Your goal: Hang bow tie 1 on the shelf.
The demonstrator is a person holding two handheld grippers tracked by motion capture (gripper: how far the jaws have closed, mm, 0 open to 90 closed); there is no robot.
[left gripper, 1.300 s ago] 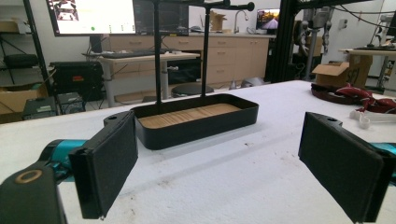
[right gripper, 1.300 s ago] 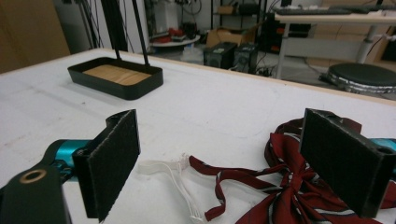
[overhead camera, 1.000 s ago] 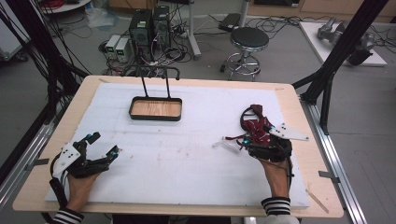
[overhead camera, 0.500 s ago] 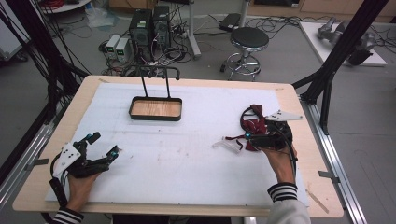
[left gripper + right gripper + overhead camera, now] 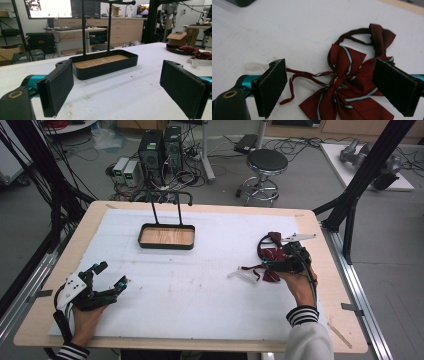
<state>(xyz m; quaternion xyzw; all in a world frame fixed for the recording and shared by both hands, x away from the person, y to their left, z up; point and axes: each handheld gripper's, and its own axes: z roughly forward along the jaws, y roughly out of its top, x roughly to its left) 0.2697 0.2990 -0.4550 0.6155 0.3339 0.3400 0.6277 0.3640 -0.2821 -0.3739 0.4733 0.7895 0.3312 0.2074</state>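
A dark red bow tie [image 5: 270, 254] with white and navy stripes lies on the white mat at the right, its band looping behind it. My right gripper [image 5: 268, 263] hovers over it, open. In the right gripper view the bow tie [image 5: 344, 87] lies between and below the spread jaws of that gripper [image 5: 330, 75], untouched. My left gripper [image 5: 111, 275] rests open near the front left of the mat. The left gripper view looks past its open gripper [image 5: 117, 82], which holds nothing, to a black tray [image 5: 126, 62] with a wooden floor.
The black tray [image 5: 141, 236] stands at the back centre of the mat, with two black rods rising from its far rim. A white strap [image 5: 243, 275] lies just left of the bow tie. The table's wooden edge [image 5: 330, 285] frames the mat.
My right gripper has moved away from the person and onto the bow tie. The left gripper has stayed in place.
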